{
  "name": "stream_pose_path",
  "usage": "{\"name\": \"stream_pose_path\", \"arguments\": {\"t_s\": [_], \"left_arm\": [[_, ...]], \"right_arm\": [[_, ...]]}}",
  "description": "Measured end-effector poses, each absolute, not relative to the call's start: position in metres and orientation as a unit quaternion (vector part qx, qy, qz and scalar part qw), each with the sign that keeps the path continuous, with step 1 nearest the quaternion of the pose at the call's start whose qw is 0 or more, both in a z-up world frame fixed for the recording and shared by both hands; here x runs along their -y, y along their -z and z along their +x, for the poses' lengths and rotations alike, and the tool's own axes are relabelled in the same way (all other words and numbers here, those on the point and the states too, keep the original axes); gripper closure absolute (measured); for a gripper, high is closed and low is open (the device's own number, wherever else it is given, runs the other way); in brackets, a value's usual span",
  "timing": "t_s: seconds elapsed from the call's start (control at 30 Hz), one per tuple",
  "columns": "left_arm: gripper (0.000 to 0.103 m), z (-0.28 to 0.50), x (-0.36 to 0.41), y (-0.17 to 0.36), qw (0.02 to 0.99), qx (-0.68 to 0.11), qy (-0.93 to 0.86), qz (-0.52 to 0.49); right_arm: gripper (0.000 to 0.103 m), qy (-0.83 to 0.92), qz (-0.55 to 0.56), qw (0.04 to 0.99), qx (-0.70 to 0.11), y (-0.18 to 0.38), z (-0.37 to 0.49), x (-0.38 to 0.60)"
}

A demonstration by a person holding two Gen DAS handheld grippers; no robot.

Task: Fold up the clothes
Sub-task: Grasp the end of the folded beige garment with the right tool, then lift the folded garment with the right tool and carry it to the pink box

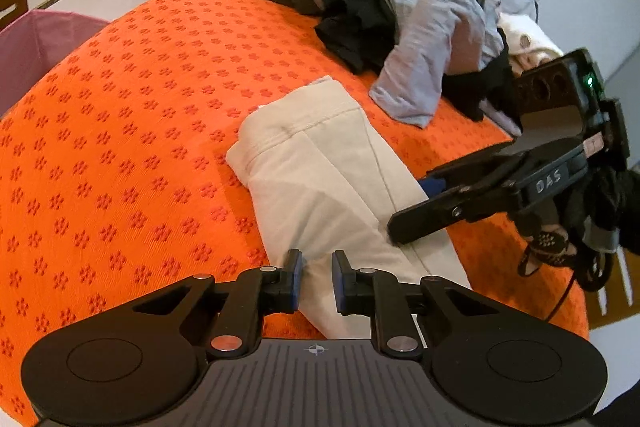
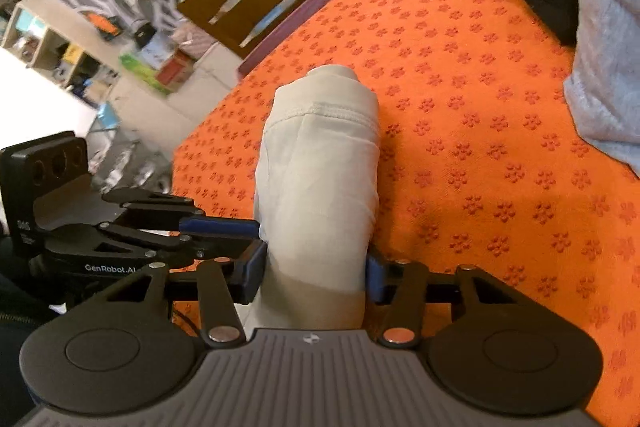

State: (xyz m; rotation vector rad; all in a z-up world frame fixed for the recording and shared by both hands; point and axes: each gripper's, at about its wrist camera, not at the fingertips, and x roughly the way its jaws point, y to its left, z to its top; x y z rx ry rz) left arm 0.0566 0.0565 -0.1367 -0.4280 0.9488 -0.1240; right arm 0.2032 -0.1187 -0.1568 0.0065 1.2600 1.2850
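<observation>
Beige garment (image 1: 320,163), folded narrow: we clench left tongs (image 1: 317,281) and right tongs (image 2: 316,273) on its near end to lift it.

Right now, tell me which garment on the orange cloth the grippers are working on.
The folded beige garment, lying alone mid-cloth with both grippers at its near end. The grey garment and black garment sit jumbled in the pile at the far edge.

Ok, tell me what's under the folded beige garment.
The beige garment lies on the orange patterned cloth, which shows all around it. Whatever the garment itself covers is hidden.
</observation>
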Motion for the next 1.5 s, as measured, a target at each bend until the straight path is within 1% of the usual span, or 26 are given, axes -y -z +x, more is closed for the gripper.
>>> {"name": "stream_pose_path", "arguments": {"t_s": [0.13, 0.17, 0.23, 0.3, 0.4, 0.47, 0.57, 0.63, 0.7, 0.97, 1.17, 1.23, 1.33, 1.5], "left_arm": [[0.083, 0.052, -0.063, 0.142, 0.865, -0.442, 0.059, -0.230], [0.083, 0.052, -0.063, 0.143, 0.865, -0.440, 0.059, -0.232], [0.083, 0.052, -0.065, 0.144, 0.865, -0.438, 0.057, -0.240], [0.084, 0.051, -0.067, 0.145, 0.864, -0.436, 0.058, -0.244], [0.084, 0.048, -0.071, 0.144, 0.865, -0.432, 0.062, -0.249], [0.082, 0.045, -0.077, 0.139, 0.864, -0.427, 0.066, -0.259], [0.070, 0.034, -0.092, 0.124, 0.868, -0.406, 0.074, -0.276], [0.052, 0.024, -0.106, 0.111, 0.873, -0.389, 0.078, -0.284], [0.046, 0.014, -0.121, 0.098, 0.878, -0.373, 0.081, -0.289], [0.044, -0.026, -0.197, 0.073, 0.892, -0.351, 0.061, -0.279], [0.043, -0.040, -0.289, 0.067, 0.899, -0.340, 0.054, -0.270], [0.043, -0.039, -0.320, 0.067, 0.901, -0.343, 0.057, -0.259], [0.043, -0.036, -0.368, 0.067, 0.903, -0.347, 0.071, -0.241], [0.043, -0.033, -0.440, 0.062, 0.902, -0.362, 0.087, -0.216]], "right_arm": [[0.061, -0.546, 0.003, 0.639, -0.542, 0.145, 0.190, 0.120], [0.062, -0.542, 0.009, 0.642, -0.542, 0.142, 0.188, 0.121], [0.074, -0.532, 0.035, 0.646, -0.546, 0.135, 0.190, 0.125], [0.076, -0.525, 0.055, 0.650, -0.546, 0.127, 0.194, 0.131], [0.077, -0.517, 0.072, 0.654, -0.547, 0.117, 0.196, 0.131], [0.078, -0.507, 0.072, 0.657, -0.554, 0.113, 0.194, 0.124], [0.079, -0.491, 0.111, 0.657, -0.561, 0.112, 0.192, 0.118], [0.079, -0.477, 0.151, 0.658, -0.563, 0.110, 0.189, 0.112], [0.079, -0.465, 0.193, 0.660, -0.558, 0.107, 0.185, 0.102], [0.079, -0.407, 0.339, 0.676, -0.513, 0.106, 0.155, 0.008], [0.080, -0.344, 0.443, 0.679, -0.474, 0.134, 0.132, -0.092], [0.080, -0.332, 0.460, 0.680, -0.464, 0.145, 0.130, -0.125], [0.080, -0.324, 0.458, 0.693, -0.452, 0.157, 0.133, -0.172], [0.080, -0.315, 0.449, 0.704, -0.451, 0.180, 0.162, -0.239]]}}
